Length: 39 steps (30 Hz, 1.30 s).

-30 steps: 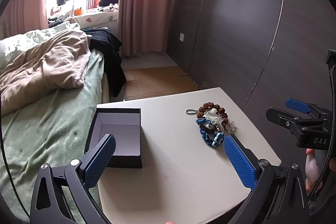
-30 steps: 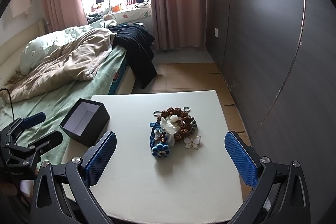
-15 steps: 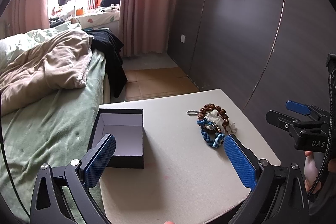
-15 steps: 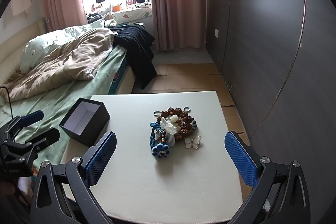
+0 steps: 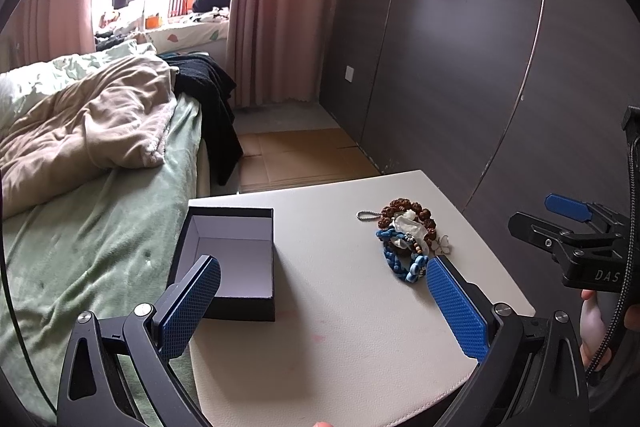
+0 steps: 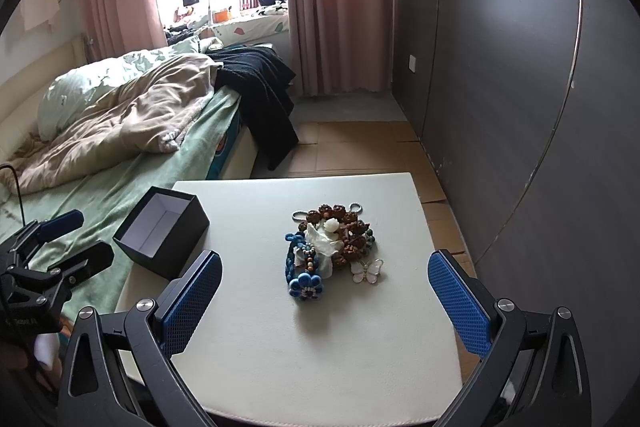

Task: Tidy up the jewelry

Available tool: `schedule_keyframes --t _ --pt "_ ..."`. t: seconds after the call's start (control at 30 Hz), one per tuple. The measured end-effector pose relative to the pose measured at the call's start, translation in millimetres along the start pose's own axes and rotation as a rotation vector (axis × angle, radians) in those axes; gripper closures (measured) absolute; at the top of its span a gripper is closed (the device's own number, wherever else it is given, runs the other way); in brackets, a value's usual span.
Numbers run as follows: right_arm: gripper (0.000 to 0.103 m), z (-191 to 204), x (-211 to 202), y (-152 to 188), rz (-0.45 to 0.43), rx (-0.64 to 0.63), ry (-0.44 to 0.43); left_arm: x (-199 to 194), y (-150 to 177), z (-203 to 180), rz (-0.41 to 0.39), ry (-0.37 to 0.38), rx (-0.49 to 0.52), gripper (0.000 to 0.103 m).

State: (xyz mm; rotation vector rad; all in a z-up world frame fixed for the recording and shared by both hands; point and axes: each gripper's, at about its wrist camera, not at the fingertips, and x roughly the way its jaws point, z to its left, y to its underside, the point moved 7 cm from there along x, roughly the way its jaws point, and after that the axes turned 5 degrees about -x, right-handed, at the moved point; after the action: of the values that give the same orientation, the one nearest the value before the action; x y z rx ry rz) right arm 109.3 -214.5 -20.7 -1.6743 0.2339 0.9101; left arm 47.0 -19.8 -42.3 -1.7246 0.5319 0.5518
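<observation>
A pile of jewelry [image 6: 330,251] lies mid-table: brown bead bracelets, a blue braided bracelet with a flower, white pieces and a butterfly charm [image 6: 367,270]. It also shows in the left wrist view [image 5: 408,241]. An open black box [image 5: 230,259] with a pale lining sits at the table's left edge; it also shows in the right wrist view [image 6: 162,235]. My left gripper [image 5: 320,303] is open and empty, above the table's near left, between box and pile. My right gripper [image 6: 326,301] is open and empty, just short of the pile.
The white table [image 6: 340,367] stands beside a bed [image 6: 112,131] with green sheets and a beige blanket on the left. A dark wardrobe wall [image 6: 520,87] runs along the right. Cardboard sheets [image 6: 360,147] cover the floor beyond the table.
The left wrist view has shifted slightly, so the box and pile sit a little further right in frame. The right wrist view is nearly unchanged. Both grippers stay open.
</observation>
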Motion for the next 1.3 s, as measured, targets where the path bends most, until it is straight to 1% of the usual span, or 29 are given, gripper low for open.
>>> schedule_keyframes --t 0.17,0.3,0.37,0.53,0.63,0.8,0.87,1.0,1.07,1.1,1.13,1.2,1.27,1.3 --pt "0.0 -2.2 0.0 -0.5 0.001 0.012 -0.008 0.9 -1.2 -0.4 0.002 0.002 0.005 0.0" --pt "0.0 -10.5 0.8 -1.6 -0.001 0.052 -0.02 6.5 -3.9 -1.4 0.012 0.006 0.001 0.0" --pt "0.0 -19.1 2.2 -2.2 -0.001 0.086 -0.018 10.5 -5.4 0.5 0.02 -0.01 -0.013 0.001" --pt "0.0 -39.0 9.0 0.5 0.021 0.17 -0.016 22.1 -9.6 -1.2 0.044 0.031 -0.063 0.001" --pt "0.0 -48.8 13.8 3.5 0.04 0.221 -0.026 29.6 -10.2 -9.3 0.048 0.036 -0.05 0.001" --pt "0.0 -60.6 20.5 6.3 0.063 0.291 -0.029 43.6 -6.4 -29.2 0.069 0.069 -0.021 0.002" --pt "0.0 -65.7 24.1 7.3 0.076 0.316 -0.018 51.3 -2.8 -39.4 0.085 0.091 -0.009 0.005" --pt "0.0 -75.1 33.8 11.9 0.121 0.364 -0.034 67.8 6.8 -57.0 0.132 0.136 0.002 0.021" --pt "0.0 -80.7 39.5 16.7 0.145 0.403 -0.049 76.4 11.8 -62.4 0.161 0.158 -0.004 0.024" --pt "0.0 -83.6 41.6 18.6 0.154 0.419 -0.054 82.5 15.3 -65.6 0.179 0.174 -0.014 0.027" --pt "0.0 -86.3 43.8 20.5 0.161 0.434 -0.058 86.0 17.3 -66.8 0.19 0.183 -0.021 0.033" --pt "0.0 -92.7 46.9 23.5 0.17 0.465 -0.058 95.9 21.9 -71.1 0.216 0.198 -0.029 0.039" --pt "0.0 -98.6 49.4 26.3 0.176 0.497 -0.056 103.5 25.6 -75.2 0.227 0.2 -0.024 0.041" --pt "0.002 -100.4 50.2 26.6 0.178 0.509 -0.057 107.7 27.5 -77.3 0.231 0.205 -0.023 0.042"
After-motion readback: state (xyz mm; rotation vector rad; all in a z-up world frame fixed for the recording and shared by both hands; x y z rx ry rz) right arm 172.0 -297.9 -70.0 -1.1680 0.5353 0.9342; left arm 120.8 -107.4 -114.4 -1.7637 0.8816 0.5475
